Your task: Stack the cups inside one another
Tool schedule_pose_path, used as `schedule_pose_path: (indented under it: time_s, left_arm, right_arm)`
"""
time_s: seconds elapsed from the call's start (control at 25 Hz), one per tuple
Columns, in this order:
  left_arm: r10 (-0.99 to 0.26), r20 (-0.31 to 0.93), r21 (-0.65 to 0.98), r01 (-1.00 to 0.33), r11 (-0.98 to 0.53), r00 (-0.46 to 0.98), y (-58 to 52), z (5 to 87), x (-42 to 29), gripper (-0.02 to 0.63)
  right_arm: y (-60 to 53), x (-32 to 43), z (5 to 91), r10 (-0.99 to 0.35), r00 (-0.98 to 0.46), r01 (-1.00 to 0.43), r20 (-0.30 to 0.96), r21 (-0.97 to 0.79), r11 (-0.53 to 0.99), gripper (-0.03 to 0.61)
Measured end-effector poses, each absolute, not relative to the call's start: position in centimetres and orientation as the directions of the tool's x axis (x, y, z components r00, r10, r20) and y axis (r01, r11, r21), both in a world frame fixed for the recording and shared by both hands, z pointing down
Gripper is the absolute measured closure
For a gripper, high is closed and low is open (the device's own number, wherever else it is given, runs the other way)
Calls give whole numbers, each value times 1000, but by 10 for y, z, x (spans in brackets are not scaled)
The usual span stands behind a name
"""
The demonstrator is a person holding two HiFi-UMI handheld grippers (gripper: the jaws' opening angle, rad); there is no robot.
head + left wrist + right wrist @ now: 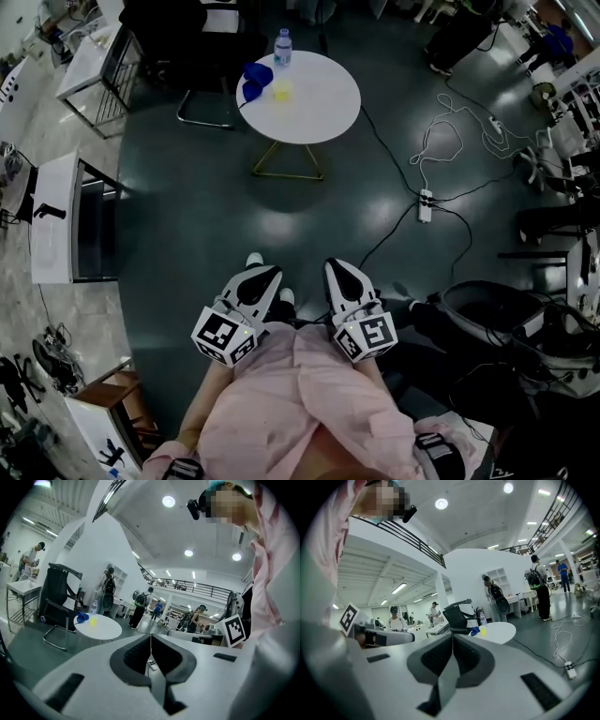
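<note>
Far ahead, a round white table carries blue cups and a small yellow cup, with a water bottle at its far edge. Both grippers hang low in front of the person, well short of the table. My left gripper is shut and empty. So is my right gripper. In the left gripper view, the shut left gripper points toward the table, blue cups and yellow cup. In the right gripper view, the right gripper faces the table, blue cups and yellow cup.
A black chair stands behind the table on its left. A power strip and loose cables lie on the dark floor to the right. White desks line the left side. Several people stand in the background.
</note>
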State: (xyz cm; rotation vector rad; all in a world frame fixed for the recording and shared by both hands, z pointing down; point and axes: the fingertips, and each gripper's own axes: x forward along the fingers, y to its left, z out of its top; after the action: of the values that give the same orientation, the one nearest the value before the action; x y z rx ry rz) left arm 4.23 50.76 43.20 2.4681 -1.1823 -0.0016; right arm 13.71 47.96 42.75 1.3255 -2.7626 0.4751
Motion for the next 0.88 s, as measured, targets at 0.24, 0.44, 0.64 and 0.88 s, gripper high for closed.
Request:
schedule_pose_path:
  time_s: [0.24, 0.44, 0.64, 0.88]
  left_arm:
    - [-727, 152, 362, -722, -589, 669, 460, 426, 19, 594]
    - [-717, 135, 348, -710, -612, 684, 414, 408, -12, 595]
    - [-702, 127, 347, -694, -631, 701, 384, 401, -39, 595]
    - [-704, 135, 368, -695, -618, 697, 370, 409, -63, 594]
  right_arm:
    - [440, 109, 420, -767, -619, -782, 167, -225, 582, 548]
    - [403, 85, 408, -799, -580, -808, 158, -235, 540, 548]
    - [380, 62, 402, -821, -550, -828, 156, -231, 511, 548]
    - [365, 48, 413, -837, -519, -843, 170, -264, 469, 548]
